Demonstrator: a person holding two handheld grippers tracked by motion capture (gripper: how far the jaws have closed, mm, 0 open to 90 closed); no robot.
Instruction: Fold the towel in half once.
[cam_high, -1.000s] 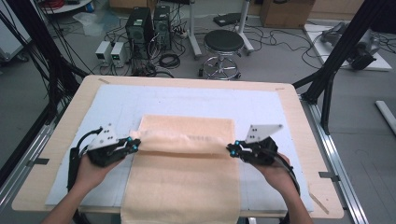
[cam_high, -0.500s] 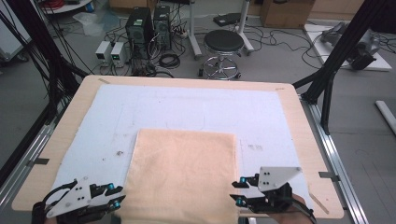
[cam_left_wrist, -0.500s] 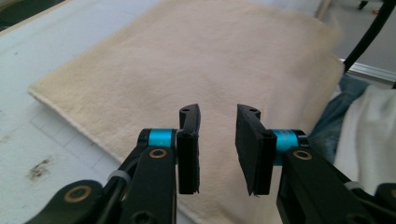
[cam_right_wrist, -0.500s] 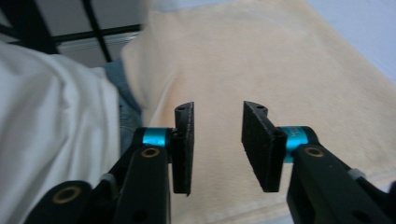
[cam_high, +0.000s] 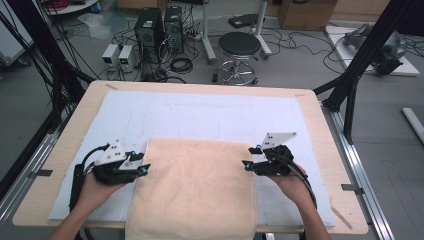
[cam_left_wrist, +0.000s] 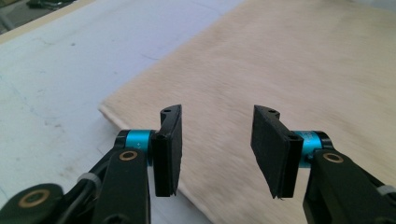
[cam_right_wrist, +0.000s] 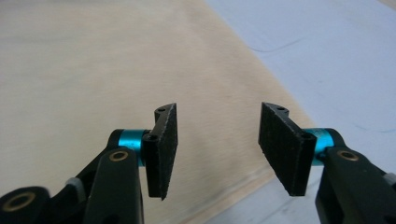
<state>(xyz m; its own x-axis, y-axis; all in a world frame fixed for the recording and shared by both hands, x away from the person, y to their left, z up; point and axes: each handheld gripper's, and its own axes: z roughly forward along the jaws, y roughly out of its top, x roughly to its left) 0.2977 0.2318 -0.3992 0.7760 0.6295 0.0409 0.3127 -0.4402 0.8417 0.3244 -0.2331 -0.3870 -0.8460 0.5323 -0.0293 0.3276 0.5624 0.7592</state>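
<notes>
Grey floor w/ tangled cables (cam_high: 310, 47), black stool (cam_high: 240, 47), PC towers (cam_high: 161, 30), cardboard box (cam_high: 305, 12) behind wooden table (cam_high: 320, 130)

Peach towel on a pale blue mat

The plain peach terry-cloth towel (cam_high: 192, 190) lies on a pale blue mat (cam_high: 200, 115) over a light wooden table (cam_high: 320, 130); the black grippers' pads carry turquoise collars.

towel (cam_high: 192, 187): no print or label legible
table mat (cam_high: 200, 115): faint marks only, no readable text
boxes on floor (cam_high: 119, 54): labels too small to read

A wooden table (cam_high: 320, 125) bears a white mat (cam_high: 200, 117) under a beige towel (cam_high: 195, 190).
</notes>
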